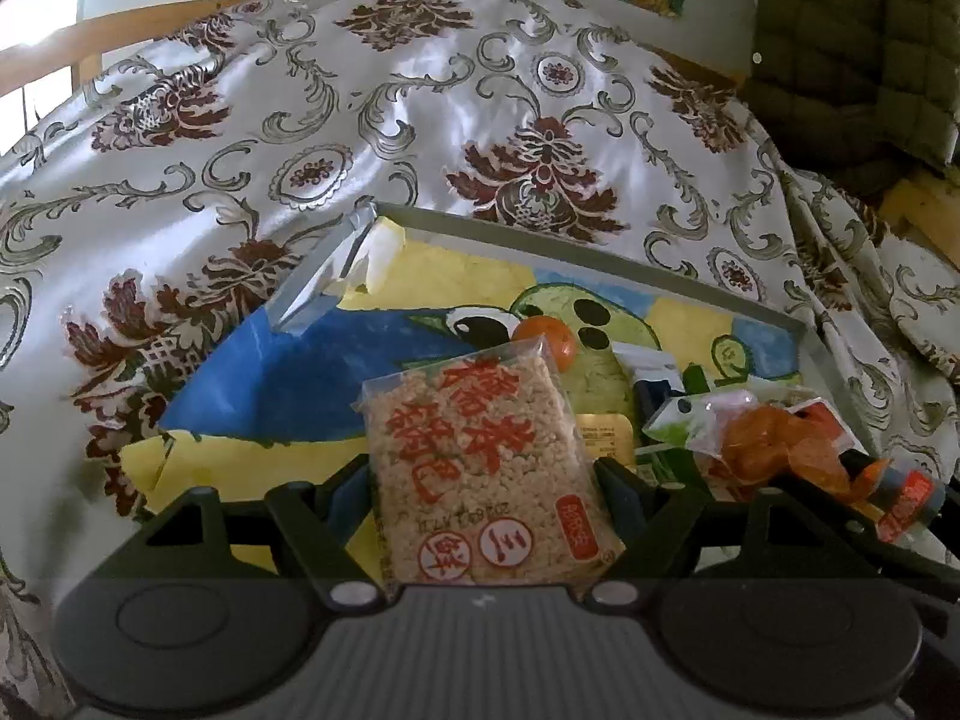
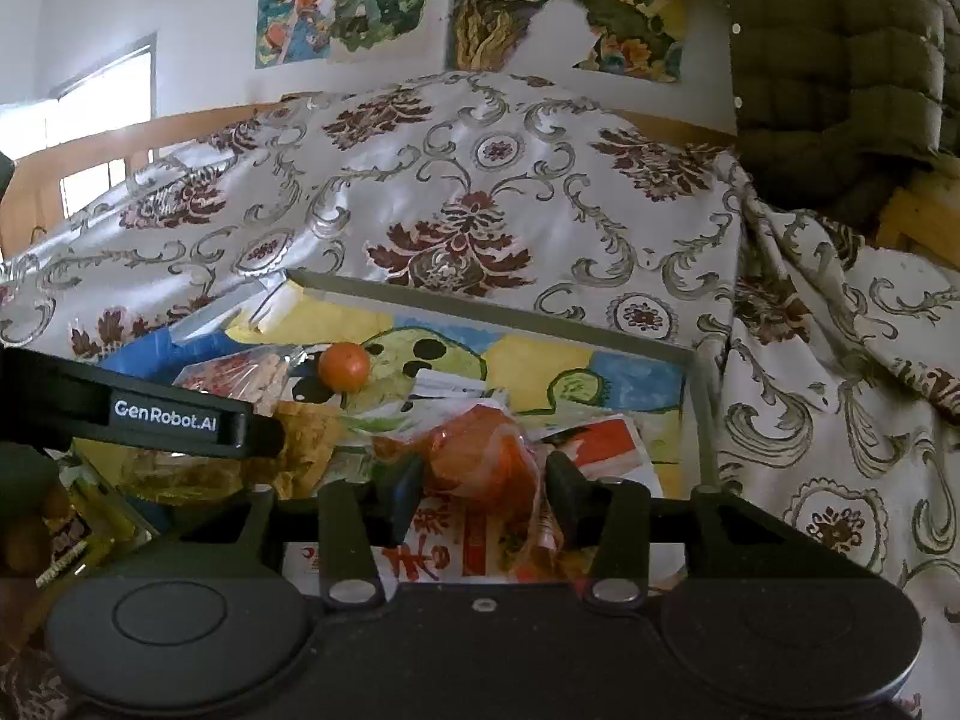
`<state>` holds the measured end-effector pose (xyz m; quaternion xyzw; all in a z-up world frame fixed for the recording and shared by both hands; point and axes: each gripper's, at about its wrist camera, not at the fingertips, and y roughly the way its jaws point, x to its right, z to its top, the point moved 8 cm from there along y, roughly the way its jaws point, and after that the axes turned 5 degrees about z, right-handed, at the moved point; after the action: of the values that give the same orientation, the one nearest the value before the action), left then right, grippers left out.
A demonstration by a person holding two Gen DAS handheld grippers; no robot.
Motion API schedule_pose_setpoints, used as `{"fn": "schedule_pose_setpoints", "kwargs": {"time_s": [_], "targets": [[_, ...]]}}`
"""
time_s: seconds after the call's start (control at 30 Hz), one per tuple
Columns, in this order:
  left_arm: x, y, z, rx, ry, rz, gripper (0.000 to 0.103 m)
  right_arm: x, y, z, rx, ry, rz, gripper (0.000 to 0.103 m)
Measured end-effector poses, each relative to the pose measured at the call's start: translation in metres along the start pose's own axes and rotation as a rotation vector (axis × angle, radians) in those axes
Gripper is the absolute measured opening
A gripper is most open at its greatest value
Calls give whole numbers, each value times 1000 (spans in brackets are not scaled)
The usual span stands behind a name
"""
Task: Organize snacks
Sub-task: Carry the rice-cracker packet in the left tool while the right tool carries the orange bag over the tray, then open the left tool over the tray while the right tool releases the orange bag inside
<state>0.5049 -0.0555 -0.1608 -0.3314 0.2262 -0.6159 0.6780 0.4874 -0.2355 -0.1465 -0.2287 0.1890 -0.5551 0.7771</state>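
Observation:
My left gripper (image 1: 480, 480) is shut on a clear packet of puffed rice cake (image 1: 480, 468) with red characters, held above a tray (image 1: 600, 240) with a painted blue, yellow and green bottom. My right gripper (image 2: 480, 480) is shut on an orange snack packet (image 2: 480, 456) over the tray's right half (image 2: 510, 306). That orange packet also shows in the left wrist view (image 1: 774, 444). A small orange fruit (image 2: 343, 366) lies in the tray; it also shows in the left wrist view (image 1: 549, 336). The rice cake packet (image 2: 240, 375) is partly visible in the right wrist view.
Several other snack packets (image 2: 600, 444) lie piled in the tray. The tray sits on a white floral cloth (image 1: 300, 90). A dark green quilted jacket (image 2: 840, 60) hangs at the far right. The left gripper's arm (image 2: 150, 414) crosses the right view's left side.

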Motion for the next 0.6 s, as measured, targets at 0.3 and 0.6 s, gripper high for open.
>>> {"fn": "schedule_pose_setpoints", "kwargs": {"time_s": [0.3, 0.6], "targets": [[-10, -42, 10, 50, -79, -56, 95, -2, -30, 12, 71, 66, 7, 80], [-31, -121, 21, 219, -90, -51, 103, 3, -94, 43, 196, 140, -7, 100]]}}
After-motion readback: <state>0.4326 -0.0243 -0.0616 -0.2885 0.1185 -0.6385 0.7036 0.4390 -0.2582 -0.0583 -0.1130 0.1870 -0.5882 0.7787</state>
